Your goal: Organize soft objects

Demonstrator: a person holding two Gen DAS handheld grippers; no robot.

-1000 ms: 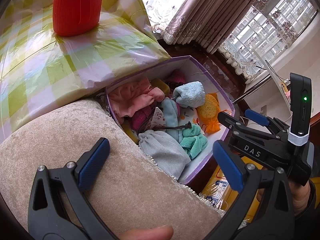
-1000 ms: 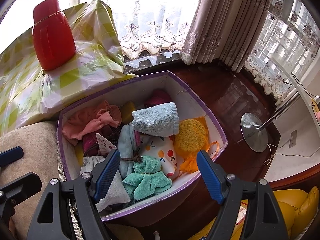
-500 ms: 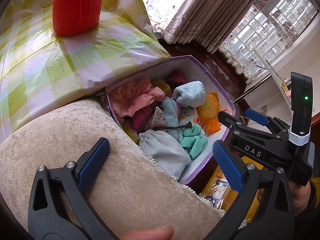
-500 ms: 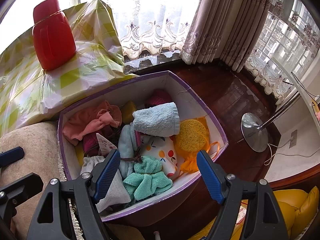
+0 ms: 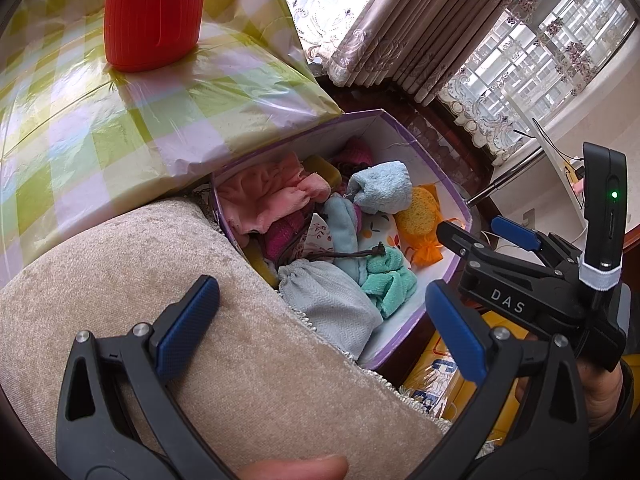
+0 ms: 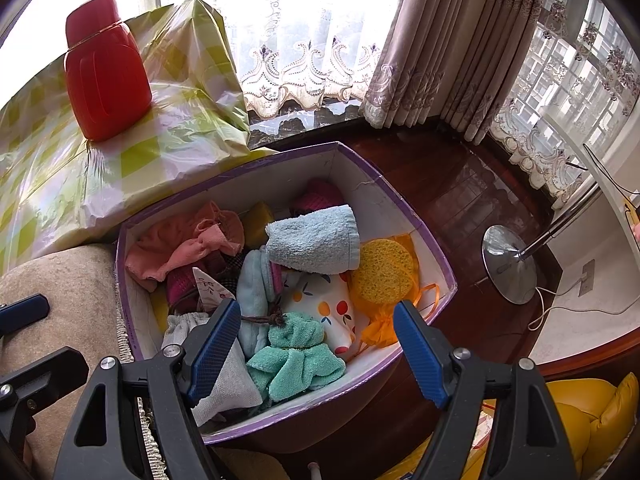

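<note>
Both claws gape wide, empty: left claw [image 5: 322, 326] over the beige cushion [image 5: 168, 320], right claw [image 6: 318, 344] above the purple-rimmed box [image 6: 400, 200], teal towel [image 6: 296, 362] at 6 o'clock inside.

White letters "DAS" — printed on the black body of the right gripper [image 5: 476, 244], seen from the left wrist view. Blue lettering on a yellow package [image 5: 438, 384] below the box — only fragments show, not readable. No other text, numbers or signs legible in either view.
</note>
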